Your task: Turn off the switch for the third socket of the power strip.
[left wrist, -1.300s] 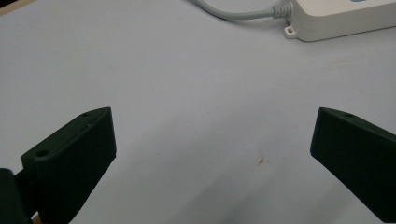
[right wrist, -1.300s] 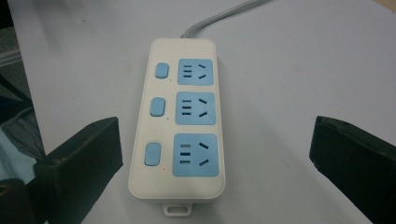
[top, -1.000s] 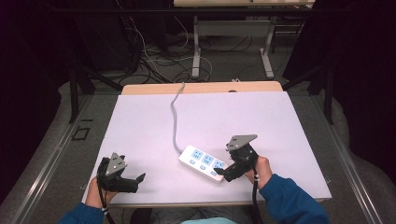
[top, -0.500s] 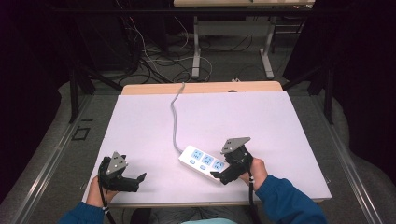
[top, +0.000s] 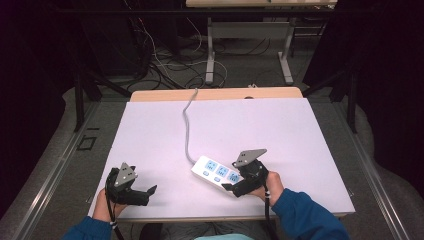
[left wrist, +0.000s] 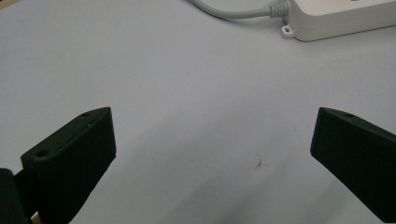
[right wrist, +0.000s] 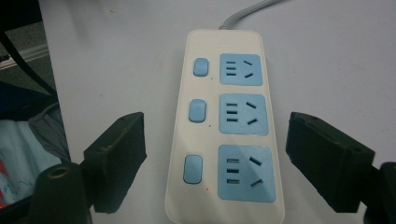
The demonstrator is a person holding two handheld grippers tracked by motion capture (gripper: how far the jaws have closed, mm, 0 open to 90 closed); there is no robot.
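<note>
A white power strip [top: 218,174] with three blue sockets and three blue switches lies on the white table near its front edge; its grey cable [top: 187,125] runs toward the far edge. My right gripper [top: 234,186] is open at the strip's near end. In the right gripper view the jaws stand either side of the power strip [right wrist: 229,126], apart from its sides. My left gripper [top: 150,192] is open at the front left, low over bare table. In the left gripper view the power strip [left wrist: 341,18] end and cable [left wrist: 233,11] lie ahead at the top.
The white table top [top: 250,125] has a wooden strip along its far edge [top: 215,93]. Beyond it are desk legs and loose cables on the floor [top: 165,70]. A small brown mark [left wrist: 258,163] is on the table between the left jaws.
The right gripper has shifted slightly left and nearer along the strip's end. The left gripper has stayed put.
</note>
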